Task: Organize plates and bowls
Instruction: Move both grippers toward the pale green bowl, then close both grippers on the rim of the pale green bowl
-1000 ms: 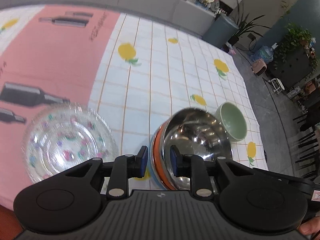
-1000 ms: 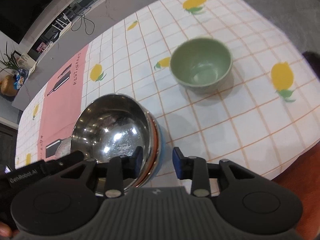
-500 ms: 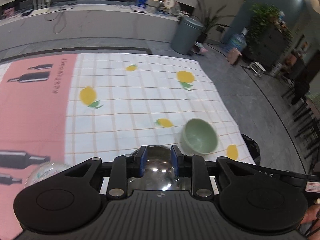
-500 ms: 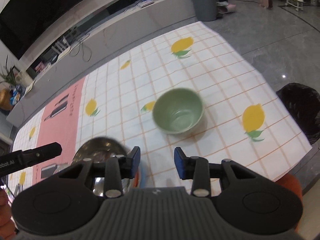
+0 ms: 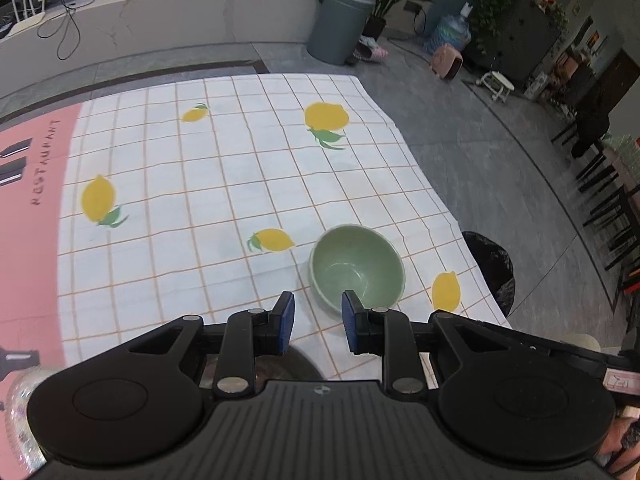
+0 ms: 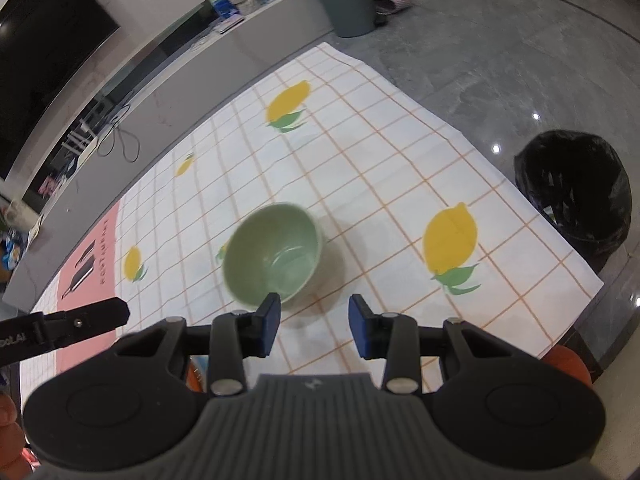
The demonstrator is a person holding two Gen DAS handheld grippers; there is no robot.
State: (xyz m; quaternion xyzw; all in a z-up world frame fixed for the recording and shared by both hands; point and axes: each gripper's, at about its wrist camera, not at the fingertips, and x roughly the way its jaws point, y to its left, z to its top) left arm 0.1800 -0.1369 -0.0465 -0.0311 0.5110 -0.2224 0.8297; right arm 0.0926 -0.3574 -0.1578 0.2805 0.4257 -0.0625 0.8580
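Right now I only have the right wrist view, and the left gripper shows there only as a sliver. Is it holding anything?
Observer: No. In the left wrist view the left gripper is open, with nothing between its pads.
Operator: Where does the green bowl sit from that side?
Observer: The green bowl stands upright on the tablecloth, just ahead of the left gripper and slightly to the right in that picture.
Operator: Is there any other dish over there?
Observer: A clear glass plate shows at the lower left edge of that view, mostly hidden behind the gripper's body.
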